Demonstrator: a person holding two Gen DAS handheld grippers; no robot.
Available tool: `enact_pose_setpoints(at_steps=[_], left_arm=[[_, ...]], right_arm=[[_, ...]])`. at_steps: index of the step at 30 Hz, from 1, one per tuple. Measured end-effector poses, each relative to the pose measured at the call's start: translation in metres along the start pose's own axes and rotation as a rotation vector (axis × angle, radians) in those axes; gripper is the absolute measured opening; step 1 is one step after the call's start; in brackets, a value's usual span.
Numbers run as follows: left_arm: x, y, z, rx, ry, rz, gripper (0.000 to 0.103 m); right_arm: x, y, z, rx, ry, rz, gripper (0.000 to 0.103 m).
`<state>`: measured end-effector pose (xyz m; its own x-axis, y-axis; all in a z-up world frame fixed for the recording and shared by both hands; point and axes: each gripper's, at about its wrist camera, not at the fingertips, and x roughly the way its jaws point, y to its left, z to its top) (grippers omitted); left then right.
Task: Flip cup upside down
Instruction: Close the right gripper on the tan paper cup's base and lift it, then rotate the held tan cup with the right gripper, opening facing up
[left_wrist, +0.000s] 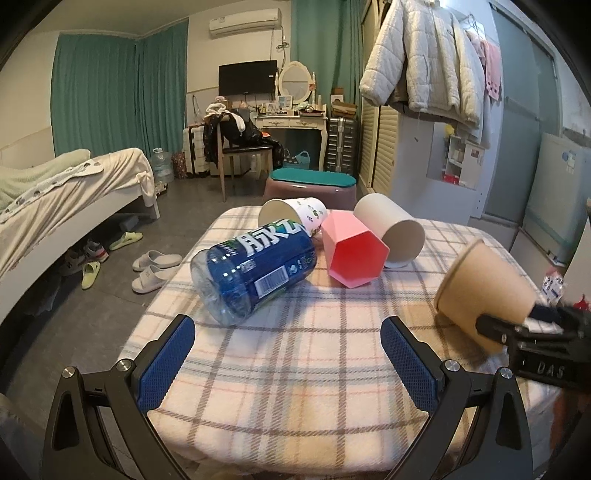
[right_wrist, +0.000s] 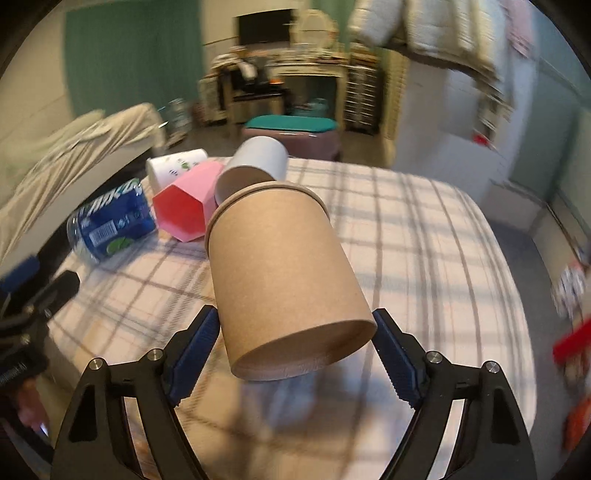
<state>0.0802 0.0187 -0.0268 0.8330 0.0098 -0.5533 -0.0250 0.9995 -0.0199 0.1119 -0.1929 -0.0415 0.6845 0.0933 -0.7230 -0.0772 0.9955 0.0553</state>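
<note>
A brown paper cup (right_wrist: 280, 273) is held in my right gripper (right_wrist: 295, 332), which is shut on its base end. The cup is tilted, rim pointing away and to the left, above the plaid-covered table (right_wrist: 424, 258). It also shows in the left wrist view (left_wrist: 484, 288) at the right, with the right gripper (left_wrist: 517, 325) gripping it. My left gripper (left_wrist: 288, 354) is open and empty above the table's near edge.
A blue-labelled bottle (left_wrist: 255, 266), a pink hexagonal cup (left_wrist: 354, 254), a white printed cup (left_wrist: 295, 214) and a grey cup (left_wrist: 395, 229) lie on their sides at the far part of the table. A bed (left_wrist: 62, 192) stands at the left, a stool (left_wrist: 310, 184) beyond the table.
</note>
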Motion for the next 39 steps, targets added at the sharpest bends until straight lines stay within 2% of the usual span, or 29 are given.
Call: enact_pose_setpoints(at_steps=[3, 10, 14, 16, 20, 24, 30, 36, 39], left_arm=[[-0.005, 0.01, -0.003, -0.005, -0.007, -0.007, 0.103], [-0.018, 0.028, -0.009, -0.001, -0.015, -0.01, 0.103], [-0.024, 0.034, -0.01, -0.015, -0.018, -0.003, 0.103], [-0.028, 0.032, -0.009, -0.019, -0.026, -0.002, 0.103], [-0.036, 0.024, -0.006, -0.008, -0.041, 0.0, 0.103], [-0.047, 0.007, -0.002, -0.009, -0.056, -0.01, 0.103], [-0.06, -0.036, -0.003, -0.006, -0.06, -0.029, 0.103], [-0.06, -0.095, -0.02, 0.035, -0.045, -0.1, 0.103], [-0.049, -0.125, -0.031, 0.075, -0.002, -0.112, 0.103]], right_arm=[[-0.005, 0.018, -0.016, 0.063, 0.008, -0.051, 0.083], [-0.011, 0.041, -0.026, 0.076, -0.01, -0.133, 0.083], [-0.01, 0.04, -0.026, 0.098, -0.001, -0.128, 0.085], [-0.008, 0.037, -0.027, 0.102, 0.001, -0.085, 0.091], [-0.021, 0.032, -0.03, 0.085, -0.035, -0.041, 0.094], [-0.052, 0.015, -0.032, 0.082, -0.129, 0.008, 0.097], [-0.089, -0.034, -0.038, 0.096, -0.245, -0.043, 0.098], [-0.098, -0.09, -0.05, 0.157, -0.253, -0.102, 0.098], [-0.097, -0.111, -0.056, 0.176, -0.25, -0.117, 0.098]])
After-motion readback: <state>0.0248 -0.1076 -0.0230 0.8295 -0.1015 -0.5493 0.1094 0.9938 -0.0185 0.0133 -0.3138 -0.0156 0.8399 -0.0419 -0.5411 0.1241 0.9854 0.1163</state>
